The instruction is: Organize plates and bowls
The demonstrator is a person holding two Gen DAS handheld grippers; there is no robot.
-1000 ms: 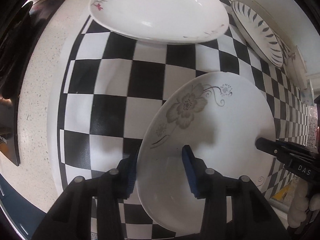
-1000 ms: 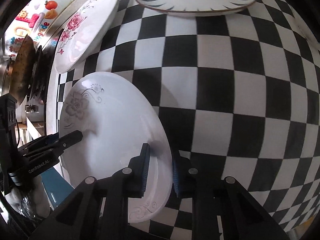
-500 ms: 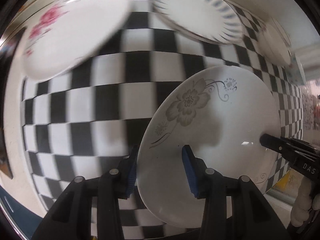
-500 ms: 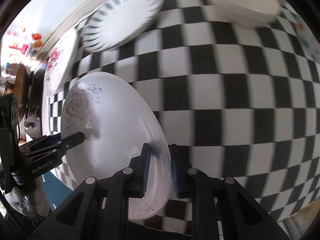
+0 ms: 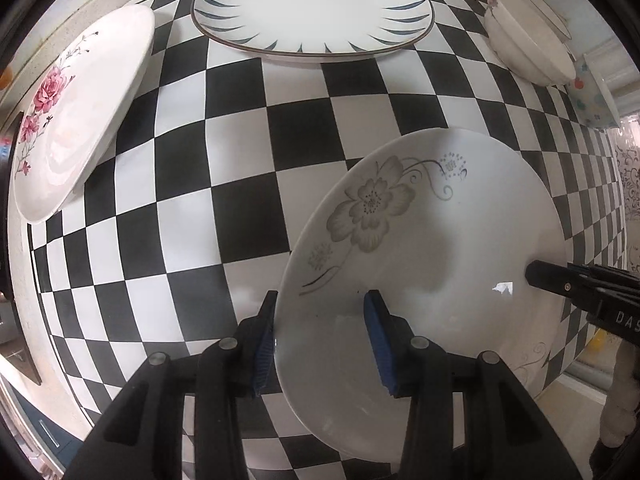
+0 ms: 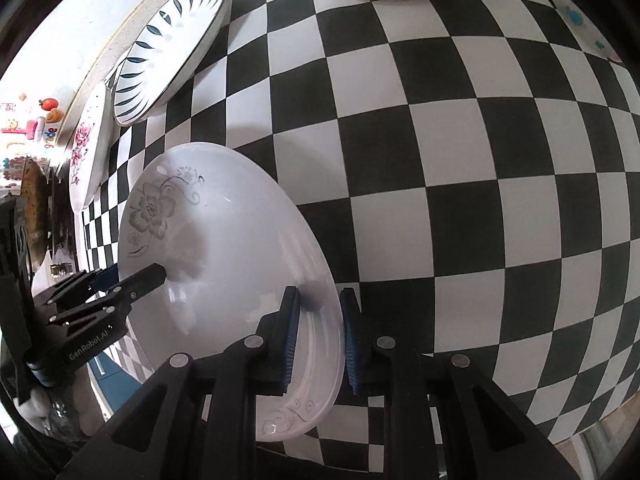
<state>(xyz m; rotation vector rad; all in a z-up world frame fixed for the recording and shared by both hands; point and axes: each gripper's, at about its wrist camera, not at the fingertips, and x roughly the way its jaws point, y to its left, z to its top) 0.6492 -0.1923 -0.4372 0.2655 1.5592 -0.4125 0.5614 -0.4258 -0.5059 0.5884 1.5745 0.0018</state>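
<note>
A white plate with a grey flower print (image 5: 440, 240) hangs tilted above the checkered cloth, carried by both grippers. My left gripper (image 5: 322, 340) is shut on its near rim, blue pads on either side. My right gripper (image 6: 320, 332) is shut on the opposite rim of the same plate (image 6: 224, 248). Each gripper shows in the other's view: the right gripper (image 5: 536, 274) at the plate's right edge, the left gripper (image 6: 156, 272) at its left edge. On the cloth lie a blue-leaf plate (image 5: 312, 8), a pink-flower plate (image 5: 80, 108) and stacked white bowls (image 5: 528, 44).
The black-and-white checkered cloth (image 6: 440, 160) covers the counter. A bowl with coloured dots (image 5: 592, 96) sits beside the white bowls. The blue-leaf plate (image 6: 168, 48) and pink-flower plate (image 6: 88, 148) line the back edge. Dark pans (image 6: 36, 208) stand beyond the cloth's left end.
Both grippers carried the grey-flower plate sideways along the counter. The pink-flower plate slid off to the left, and the blue-leaf plate and the bowls came into view.
</note>
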